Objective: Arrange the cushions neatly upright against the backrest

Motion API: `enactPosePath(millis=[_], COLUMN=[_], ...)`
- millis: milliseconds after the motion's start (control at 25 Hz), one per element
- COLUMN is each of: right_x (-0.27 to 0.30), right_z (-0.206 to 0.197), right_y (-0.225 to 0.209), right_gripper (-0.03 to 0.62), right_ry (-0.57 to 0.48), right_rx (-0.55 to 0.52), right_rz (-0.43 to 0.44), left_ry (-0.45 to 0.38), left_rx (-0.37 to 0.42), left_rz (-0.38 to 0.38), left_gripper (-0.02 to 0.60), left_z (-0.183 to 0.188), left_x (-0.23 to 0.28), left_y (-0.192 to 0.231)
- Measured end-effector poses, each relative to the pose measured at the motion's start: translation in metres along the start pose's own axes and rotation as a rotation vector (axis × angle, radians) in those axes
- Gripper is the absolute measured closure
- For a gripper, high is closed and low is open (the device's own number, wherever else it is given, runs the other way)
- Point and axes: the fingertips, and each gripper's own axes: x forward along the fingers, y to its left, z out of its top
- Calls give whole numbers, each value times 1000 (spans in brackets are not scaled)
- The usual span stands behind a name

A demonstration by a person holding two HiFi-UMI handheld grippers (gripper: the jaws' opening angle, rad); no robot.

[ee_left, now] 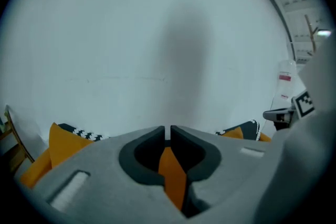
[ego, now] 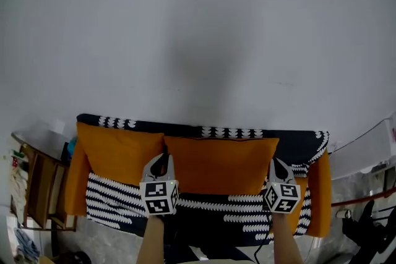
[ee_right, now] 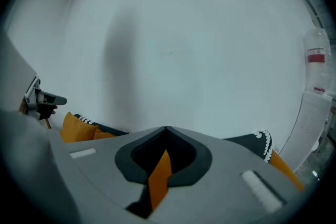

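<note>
Bare white wall [ego: 198, 40] fills most of the scene, with a low sofa [ego: 297, 142] pushed against its foot. At the far left a wooden rack [ego: 38, 188] stands just beside the sofa's orange left arm [ego: 73, 191], with bits of clutter on it that I cannot make out.

A dark throw [ego: 117, 198] with white rows of pattern covers the seat and hangs over the backrest. The left cushion [ego: 117, 154], orange, leans upright against the backrest. The right cushion [ego: 219, 164], wider and also orange, stands upright beside it, and their edges touch.

The left gripper [ego: 163, 157] hangs over that meeting point, near the right cushion's upper left corner. Its jaws are all but closed, with only a thin slit at the tips. Orange shows in the hollow behind the tips, and I cannot tell whether any fabric is caught there.

The right gripper [ego: 276, 164] sits at the right cushion's right edge, its jaws fully together. The same sliver of orange shows behind the tips. Nothing lies between either cushion and the backrest.

Past the orange right arm [ego: 320, 195] runs a white panel [ego: 371, 148]. The gripper views show a pale bottle [ee_right: 316, 68] with a red band above that panel. Dark stands [ego: 365, 225] crowd the floor at the far right.
</note>
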Motion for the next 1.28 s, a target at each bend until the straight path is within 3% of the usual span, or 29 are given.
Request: enactPosePath(millis=[200, 320, 800, 1280], right_x=[-39, -57, -98, -137], right_z=[37, 47, 50, 37], right_y=[14, 23, 45, 84], right_gripper=[585, 585, 585, 585], right_ry=[-111, -150, -191, -188], right_rx=[-22, -36, -13, 38], right_rz=[17, 34, 35, -79], left_ry=[-131, -168, -199, -220], left_rx=[-23, -42, -26, 31], left_rz=[29, 48, 33, -90], left_gripper=[560, 568, 575, 575], left_z=[38, 44, 46, 52], left_x=[-52, -75, -118, -128], left_y=[-14, -21, -28, -8])
